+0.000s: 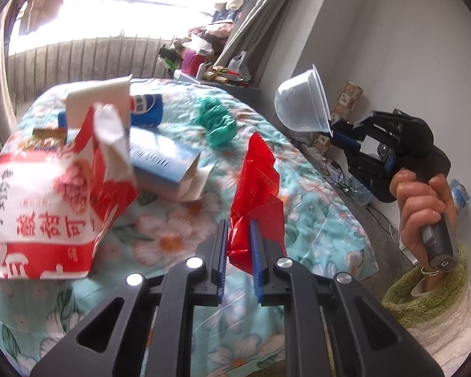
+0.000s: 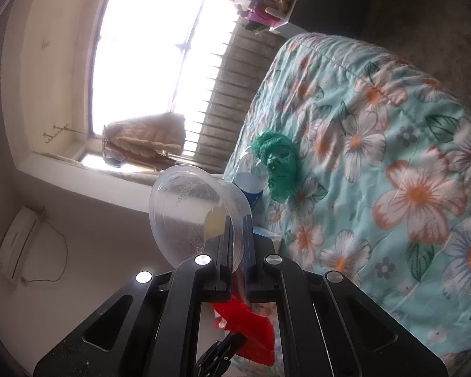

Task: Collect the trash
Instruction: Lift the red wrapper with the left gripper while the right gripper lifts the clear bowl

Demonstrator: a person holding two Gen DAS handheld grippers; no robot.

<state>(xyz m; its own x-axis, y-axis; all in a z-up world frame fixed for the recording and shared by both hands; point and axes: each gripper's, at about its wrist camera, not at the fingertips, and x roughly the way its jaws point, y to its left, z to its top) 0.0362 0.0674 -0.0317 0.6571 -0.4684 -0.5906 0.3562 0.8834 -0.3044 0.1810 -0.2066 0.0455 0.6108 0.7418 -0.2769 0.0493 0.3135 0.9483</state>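
Red foil wrapper (image 1: 255,201) stands up from between the blue pads of the left gripper (image 1: 239,245), whose jaws are drawn narrow and pinch its lower end, so the crinkled sheet is lifted clear of the floral bedspread (image 1: 314,207). That gripper tilts downward over the bed. In the right wrist view the same wrapper shows low behind the black frame.

Off to the right, a hand (image 1: 424,210) grips the handle of the right gripper (image 1: 331,125), held out beside the bed and pointing nearly level. Its jaws are all but closed on the rim of one clear plastic cup (image 1: 301,103), which hangs tipped on its side, mouth toward the gripper. A green towelling cuff (image 1: 430,295) covers the wrist below.

On the bedspread lie one crumpled green plastic bag (image 1: 218,122), one blue-labelled bottle (image 1: 146,108) lying on its side, one pale blue-and-white carton (image 1: 169,163) and one large red-and-white printed packet (image 1: 56,188), torn open at the top and nearest the left gripper's left side. The green bag lies well apart from both grippers. Beyond the bed runs a curtained window (image 1: 116,15), with clutter on a ledge in the corner.
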